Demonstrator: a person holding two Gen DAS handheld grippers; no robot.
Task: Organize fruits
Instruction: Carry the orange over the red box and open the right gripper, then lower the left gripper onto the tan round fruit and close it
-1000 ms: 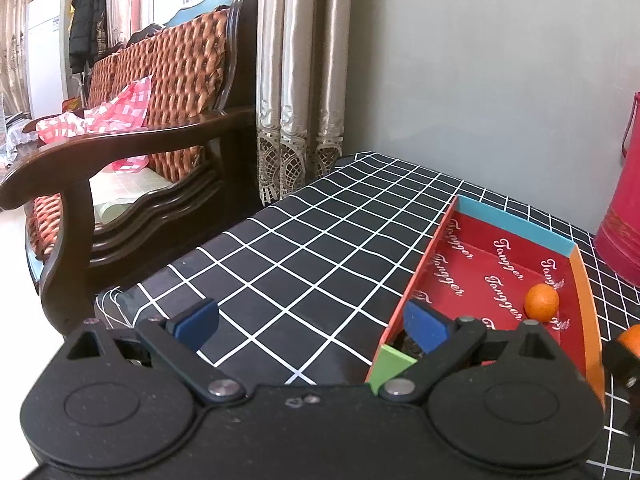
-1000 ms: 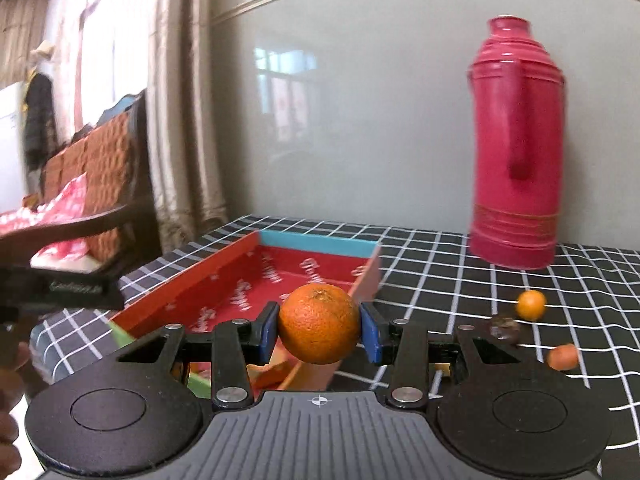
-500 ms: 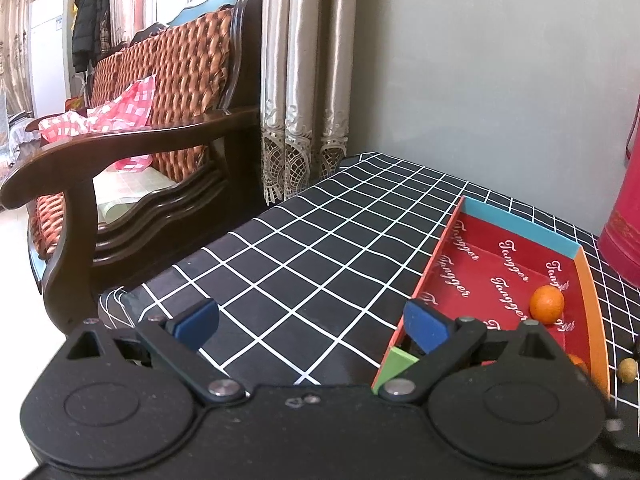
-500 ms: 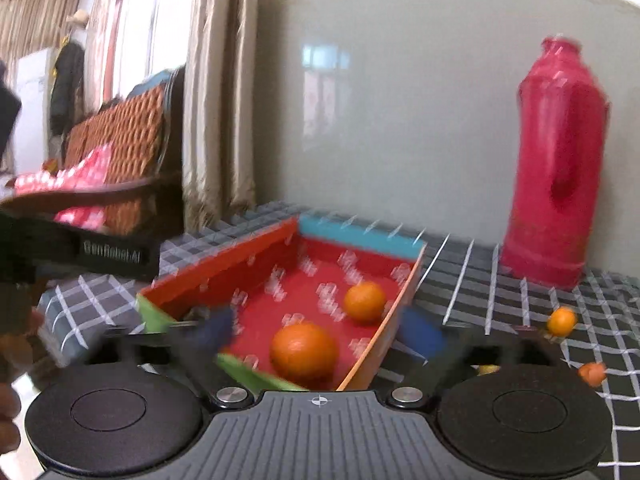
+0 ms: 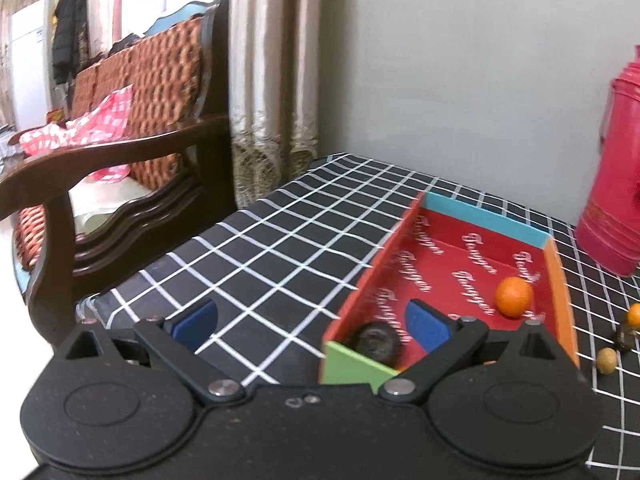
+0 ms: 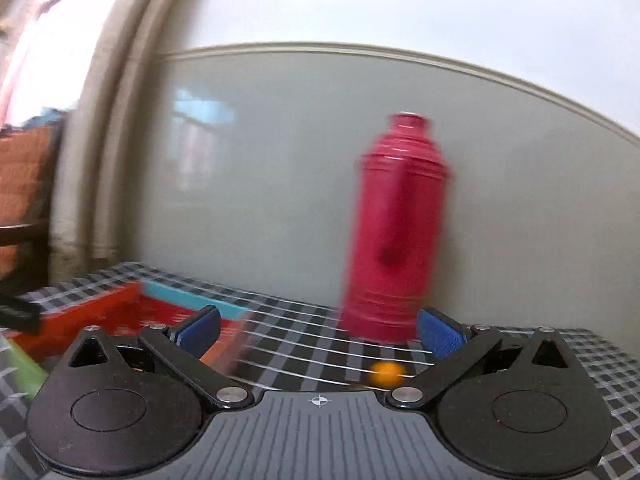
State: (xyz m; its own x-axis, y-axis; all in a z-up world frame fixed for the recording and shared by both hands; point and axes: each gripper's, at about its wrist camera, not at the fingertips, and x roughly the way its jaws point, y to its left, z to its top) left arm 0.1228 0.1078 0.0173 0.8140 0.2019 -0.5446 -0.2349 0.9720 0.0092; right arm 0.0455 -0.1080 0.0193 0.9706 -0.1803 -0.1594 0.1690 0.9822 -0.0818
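A red cardboard box [image 5: 440, 248] with blue, orange and green end walls lies on the checked table. An orange [image 5: 514, 296] and a dark round fruit [image 5: 376, 344] rest inside it. My left gripper [image 5: 311, 325] is open over the box's near left corner, with nothing between its blue pads. In the blurred right wrist view, my right gripper [image 6: 319, 334] points past the box [image 6: 100, 312] at the table; its jaws are opening wide and hold nothing. A small orange [image 6: 386, 374] lies on the cloth just beyond them.
A tall red thermos [image 6: 396, 232] stands against the wall right of the box. Right of the box, on the cloth, lie a small orange [image 5: 634, 314], a dark fruit [image 5: 624, 336] and a yellowish one [image 5: 607, 360]. A wooden armchair [image 5: 120, 160] stands left of the table.
The right gripper opened and let the large orange drop into the box, then swung right towards the thermos. The left gripper shifted slightly and stayed open.
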